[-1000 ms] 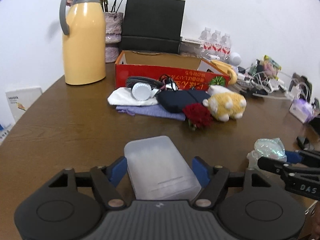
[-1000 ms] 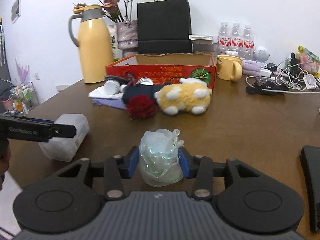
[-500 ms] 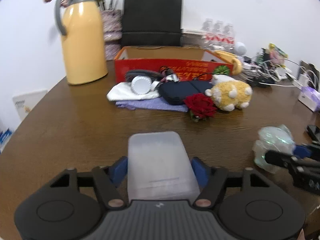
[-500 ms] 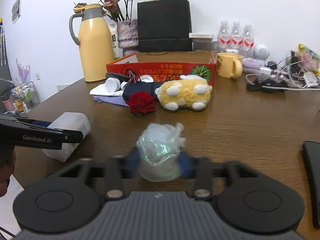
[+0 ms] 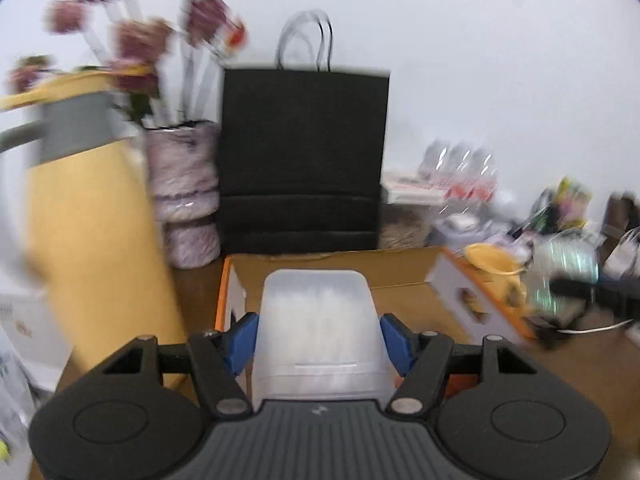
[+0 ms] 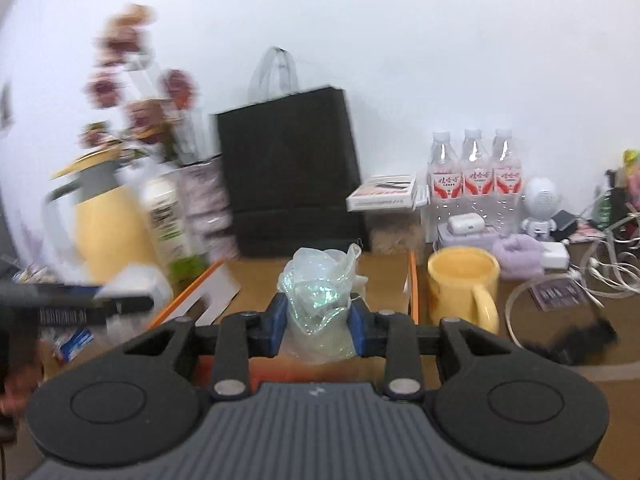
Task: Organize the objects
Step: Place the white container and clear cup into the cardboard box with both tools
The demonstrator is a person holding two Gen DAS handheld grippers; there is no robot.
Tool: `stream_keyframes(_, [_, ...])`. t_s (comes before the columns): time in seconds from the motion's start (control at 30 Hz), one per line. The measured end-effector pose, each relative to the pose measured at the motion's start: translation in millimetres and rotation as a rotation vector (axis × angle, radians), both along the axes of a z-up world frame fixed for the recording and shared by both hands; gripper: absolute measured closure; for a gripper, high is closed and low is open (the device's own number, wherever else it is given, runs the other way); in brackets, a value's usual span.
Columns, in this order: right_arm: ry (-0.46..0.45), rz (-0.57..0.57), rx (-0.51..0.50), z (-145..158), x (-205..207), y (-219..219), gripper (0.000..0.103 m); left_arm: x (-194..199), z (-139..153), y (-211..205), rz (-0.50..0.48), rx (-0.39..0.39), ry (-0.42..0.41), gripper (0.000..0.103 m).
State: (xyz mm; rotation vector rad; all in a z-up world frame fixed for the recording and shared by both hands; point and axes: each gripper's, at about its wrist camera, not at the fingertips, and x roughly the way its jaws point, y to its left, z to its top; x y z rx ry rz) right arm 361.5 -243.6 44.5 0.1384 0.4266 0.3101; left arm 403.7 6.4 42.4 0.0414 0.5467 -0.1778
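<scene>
frosted plastic box (image 5: pixel 318 320) | crinkly glossy film bag (image 6: pixel 318 300) | matt cardboard carton (image 5: pixel 400 266) | wood table (image 6: pixel 520 364)

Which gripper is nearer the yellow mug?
Right. The right gripper is just left of the yellow mug; the left gripper sits farther left, over the cardboard box.

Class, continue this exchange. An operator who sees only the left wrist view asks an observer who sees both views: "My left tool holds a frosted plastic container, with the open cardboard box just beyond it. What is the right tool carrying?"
Observer: The right tool is shut on a crumpled clear plastic bag.
Operator: Is it near the box too?
Observer: Yes, the cardboard box shows its open inside just behind the bag.
Operator: What stands to the right of the box?
Observer: A yellow mug, upright, outside the box's right wall, handle toward the camera.
</scene>
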Motion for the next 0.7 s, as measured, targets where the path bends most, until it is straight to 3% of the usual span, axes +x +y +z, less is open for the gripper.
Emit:
stream_keyframes(0.1, [0.092, -0.069, -0.079, -12, 90, 16, 0.069, 74, -20, -7, 0.044, 0.041, 0.054, 0.038])
stream_keyframes(0.2, [0.19, -0.145, -0.183, -43, 158, 33, 0.067, 121, -42, -10, 0.09, 0.103, 0.074, 0.038])
stream_keyframes(0.27, [0.256, -0.154, -0.182, -64, 189, 38, 0.053, 137, -58, -11, 0.117, 0.162, 0.099, 0.038])
stream_keyframes(0.33, [0.285, -0.179, -0.213, -77, 204, 40, 0.042, 144, -68, -11, 0.078, 0.204, 0.154, 0.038])
stream_keyframes(0.43, [0.301, -0.132, -0.158, -79, 208, 34, 0.017, 138, -75, -16, 0.038, 0.25, 0.155, 0.02])
stream_keyframes(0.57, [0.292, -0.095, -0.221, -83, 206, 46, 0.015, 131, -80, -28, 0.029, 0.325, 0.182, 0.02])
stream_keyframes(0.7, [0.247, -0.079, -0.267, -71, 193, 53, 0.011, 123, -68, -24, 0.042, 0.267, 0.222, 0.02])
